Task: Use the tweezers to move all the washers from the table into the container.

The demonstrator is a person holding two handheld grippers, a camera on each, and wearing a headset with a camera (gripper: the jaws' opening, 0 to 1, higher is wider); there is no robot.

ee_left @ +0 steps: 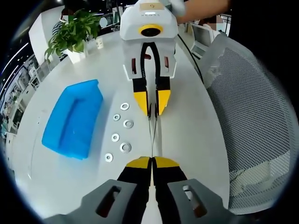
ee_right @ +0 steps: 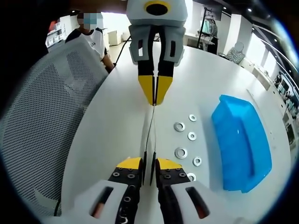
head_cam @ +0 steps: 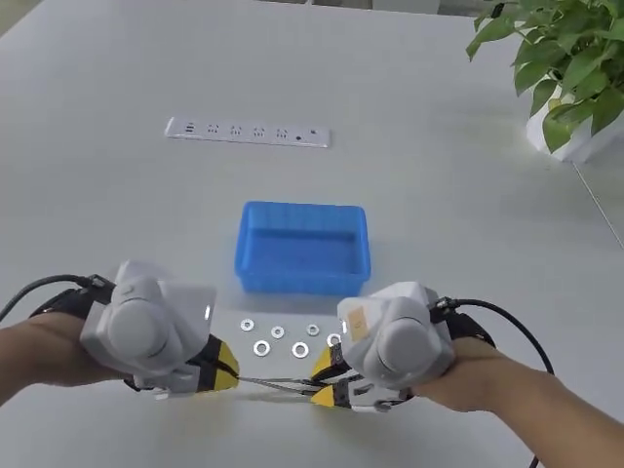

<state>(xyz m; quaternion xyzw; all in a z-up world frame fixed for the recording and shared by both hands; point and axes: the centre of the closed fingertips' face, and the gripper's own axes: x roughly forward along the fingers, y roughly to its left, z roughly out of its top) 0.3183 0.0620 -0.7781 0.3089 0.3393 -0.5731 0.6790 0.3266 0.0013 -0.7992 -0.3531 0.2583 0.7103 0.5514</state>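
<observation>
Head view shows us readying the tweezers (head_cam: pixel 278 383), left gripper (head_cam: pixel 228 368) and right gripper (head_cam: pixel 327 380) jaws both clenched on them; next we probably free one end and reach a washer (head_cam: pixel 300 349).

Power strip (head_cam: pixel 248 132), potted plant (head_cam: pixel 570 68), mesh chair (ee_left: pixel 247 116)

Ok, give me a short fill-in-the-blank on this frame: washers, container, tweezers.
1. ___ flat silver metal washers lie on the white table.
2. The blue rectangular plastic container is ___, with every washer outside it.
3. The thin metal tweezers stretch between the left claw and the right claw, gripped by ___ of them.

Missing words: six; empty; both.
</observation>
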